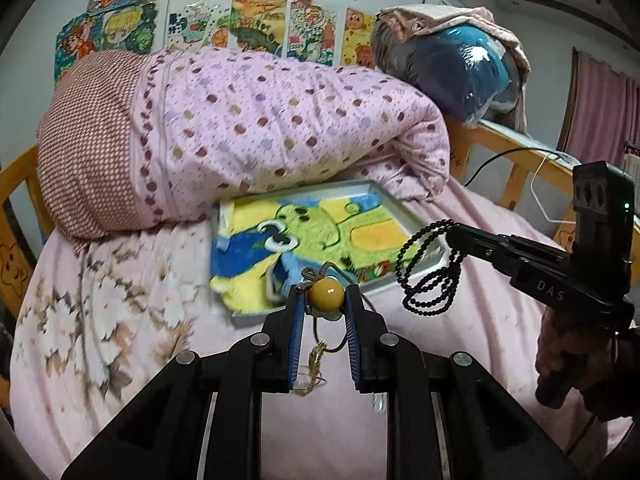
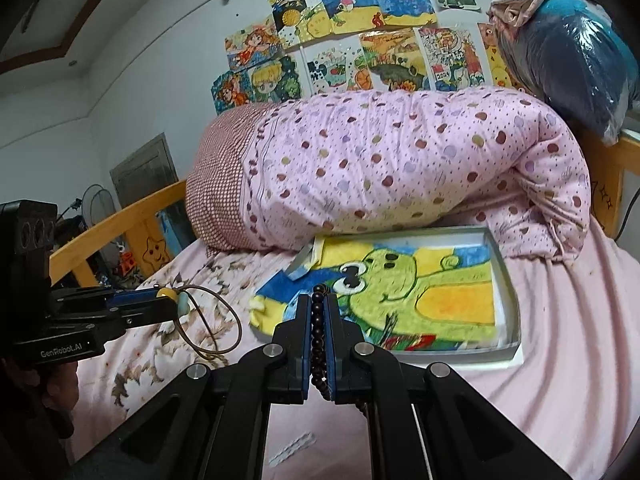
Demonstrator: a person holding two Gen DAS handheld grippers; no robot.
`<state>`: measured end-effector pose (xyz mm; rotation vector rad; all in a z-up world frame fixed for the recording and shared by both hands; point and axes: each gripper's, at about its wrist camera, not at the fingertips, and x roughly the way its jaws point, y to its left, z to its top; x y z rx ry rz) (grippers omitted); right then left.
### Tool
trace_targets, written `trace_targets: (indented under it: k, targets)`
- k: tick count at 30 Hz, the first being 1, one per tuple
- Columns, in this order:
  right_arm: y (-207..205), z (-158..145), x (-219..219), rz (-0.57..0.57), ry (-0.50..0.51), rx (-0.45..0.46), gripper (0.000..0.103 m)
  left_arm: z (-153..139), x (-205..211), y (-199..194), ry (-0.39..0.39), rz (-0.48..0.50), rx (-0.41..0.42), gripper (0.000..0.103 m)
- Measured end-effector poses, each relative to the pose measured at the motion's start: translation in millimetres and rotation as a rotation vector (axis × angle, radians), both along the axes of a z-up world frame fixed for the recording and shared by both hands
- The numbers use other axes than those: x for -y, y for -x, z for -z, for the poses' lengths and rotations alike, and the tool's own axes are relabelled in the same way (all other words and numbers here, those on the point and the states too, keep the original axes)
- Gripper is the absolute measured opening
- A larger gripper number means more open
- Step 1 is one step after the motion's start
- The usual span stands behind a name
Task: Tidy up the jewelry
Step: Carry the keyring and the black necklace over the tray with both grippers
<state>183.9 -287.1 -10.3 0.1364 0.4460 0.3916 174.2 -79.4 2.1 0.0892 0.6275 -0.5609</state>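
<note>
Both grippers holding jewelry above a bed, white tray just ahead.

Left gripper (image 1: 327, 294) clamped on yellow bead (image 1: 327, 293) of a brown cord necklace (image 2: 216, 320); cord loop and frayed tassel dangling below, off the pink bedsheet (image 1: 120, 320). Right gripper (image 2: 319, 305) closed tight on black bead string (image 2: 319, 336) (strand pinched lengthwise between the blue pads (image 2: 331, 332)), loops hanging free from the tip in left wrist view. Both pieces in the air, near the front edge of the white tray (image 2: 506, 280). Tray on the bed, lined with a frog drawing (image 2: 400, 296), far edge tucked against rolled pink dotted quilt (image 2: 400, 160). Small blue-white item (image 2: 302, 264) at the tray's left corner, possibly a card or lid, too blurred to tell. Children's drawings (image 2: 360, 40) on the wall behind, wooden bed rail (image 2: 120, 216) at side.
</note>
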Motion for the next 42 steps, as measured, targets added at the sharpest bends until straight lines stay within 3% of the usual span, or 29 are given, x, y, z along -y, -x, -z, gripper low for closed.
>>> trace_targets:
  k: [9,21,30,42]
  targets:
    - [-53,1,19,-0.004,0.020,-0.034,0.006,8,24,-40,0.043,0.059,-0.056,0.017]
    - [-121,35,52,0.079,-0.065,-0.176,0.006,42,54,-110,0.044,0.042,-0.163,0.017]
    - [-146,56,59,0.128,-0.005,-0.224,0.006,65,64,-149,0.000,-0.015,-0.219,0.017]
    - [-157,58,78,0.209,0.001,-0.242,0.007,73,58,-166,0.024,-0.068,-0.286,0.017]
